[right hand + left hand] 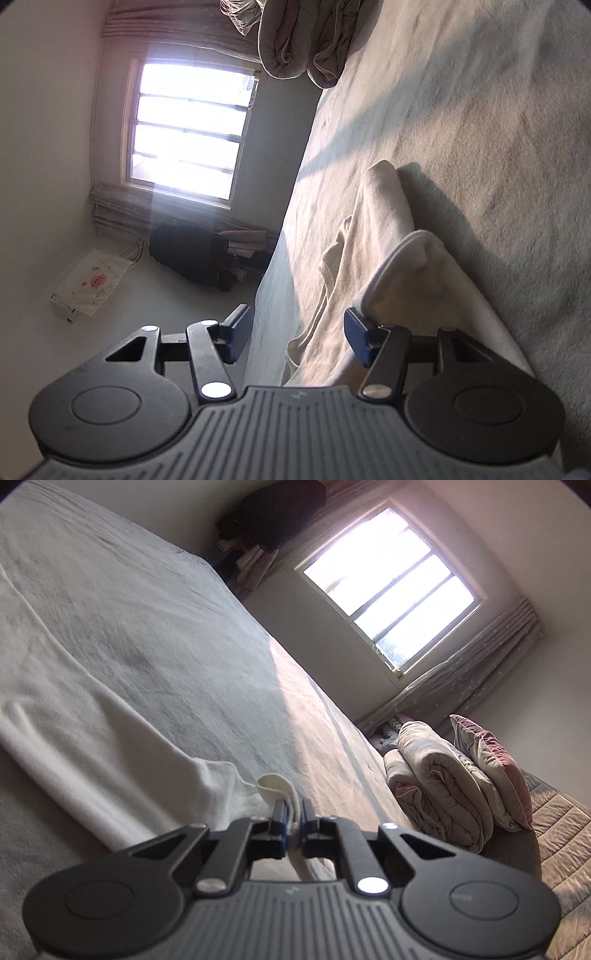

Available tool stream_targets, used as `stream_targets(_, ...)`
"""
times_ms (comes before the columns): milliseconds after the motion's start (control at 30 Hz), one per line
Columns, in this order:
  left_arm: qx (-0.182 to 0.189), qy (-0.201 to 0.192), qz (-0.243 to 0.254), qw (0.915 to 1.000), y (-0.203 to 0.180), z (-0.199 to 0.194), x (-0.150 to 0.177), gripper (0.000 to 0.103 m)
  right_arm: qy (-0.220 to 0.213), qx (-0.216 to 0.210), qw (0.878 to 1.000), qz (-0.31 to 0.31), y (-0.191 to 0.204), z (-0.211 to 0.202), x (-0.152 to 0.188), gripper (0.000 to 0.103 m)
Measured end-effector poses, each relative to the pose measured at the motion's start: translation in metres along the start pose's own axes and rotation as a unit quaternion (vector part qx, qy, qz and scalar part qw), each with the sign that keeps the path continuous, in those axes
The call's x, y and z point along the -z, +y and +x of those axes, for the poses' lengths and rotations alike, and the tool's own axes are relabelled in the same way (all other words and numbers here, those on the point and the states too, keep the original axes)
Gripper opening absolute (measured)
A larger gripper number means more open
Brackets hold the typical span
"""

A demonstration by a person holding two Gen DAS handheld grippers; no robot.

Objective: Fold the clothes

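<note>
Two grippers work over one cream garment (92, 701) spread on a bed (166, 609). Left gripper (293, 812) has its jaws pinched together on a rolled hem of the garment, a loop of cloth poking out just ahead of the tips; the rest of the cloth runs off to its left. Right gripper (295, 332) stands about half open with nothing clamped: the garment (369, 258) lies ahead of it, and a folded edge rests against the outer side of its right-hand finger (360, 339), while the left-hand finger hangs past the bed's edge over the floor.

Ahead of the left gripper the bed cover (480, 129) is bare and wide, lightly creased, with sunlight across it. Far to its right sit a rolled quilt (436, 782) and a pillow (491, 768). A bright barred window (388, 590) with curtains fills the far wall; a dark bundle (192, 254) and a white bag (88, 284) sit on the floor below it.
</note>
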State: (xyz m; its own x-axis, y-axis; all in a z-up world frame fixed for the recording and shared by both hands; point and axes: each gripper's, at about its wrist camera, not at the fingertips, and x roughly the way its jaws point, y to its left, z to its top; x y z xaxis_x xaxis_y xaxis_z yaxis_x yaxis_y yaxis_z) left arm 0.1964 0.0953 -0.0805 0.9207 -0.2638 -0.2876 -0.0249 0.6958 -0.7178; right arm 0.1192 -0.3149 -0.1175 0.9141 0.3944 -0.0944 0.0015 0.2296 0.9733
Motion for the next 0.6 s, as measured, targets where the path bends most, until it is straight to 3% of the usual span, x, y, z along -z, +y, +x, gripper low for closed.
stream_targets(200, 0.0, -0.004, 0.004, 1.0, 0.011, -0.002, -0.005, 0.006, -0.078, -0.017, 0.996, 0.03, -0.01, -0.019, -0.013, 0.059)
stream_targets(300, 0.007, 0.003, -0.004, 1.0, 0.015, -0.002, -0.006, 0.006, -0.148, 0.027, 0.989, -0.01, -0.002, -0.033, -0.013, 0.059)
stream_targets(333, 0.009, 0.005, -0.004, 0.9999, 0.015, -0.002, -0.007, 0.006, -0.149, 0.044, 0.988, -0.027, 0.002, -0.035, -0.016, 0.059)
stream_targets(367, 0.009, 0.006, -0.002, 0.9999, 0.014, -0.002, -0.007, 0.006, -0.148, 0.06, 0.986, -0.044, 0.006, -0.037, -0.018, 0.059)
stream_targets(467, 0.005, 0.008, -0.003, 1.0, 0.016, -0.003, -0.007, 0.006, -0.086, 0.128, 0.98, -0.126, 0.024, -0.025, -0.019, 0.058)
stream_targets(533, 0.004, 0.009, -0.008, 0.9999, 0.02, -0.004, -0.008, 0.007, -0.057, 0.187, 0.961, -0.195, 0.036, -0.015, -0.012, 0.049)
stream_targets(600, 0.004, 0.008, -0.012, 0.9999, 0.022, -0.006, -0.008, 0.007, -0.006, 0.181, 0.954, -0.24, 0.043, -0.012, -0.013, 0.046)
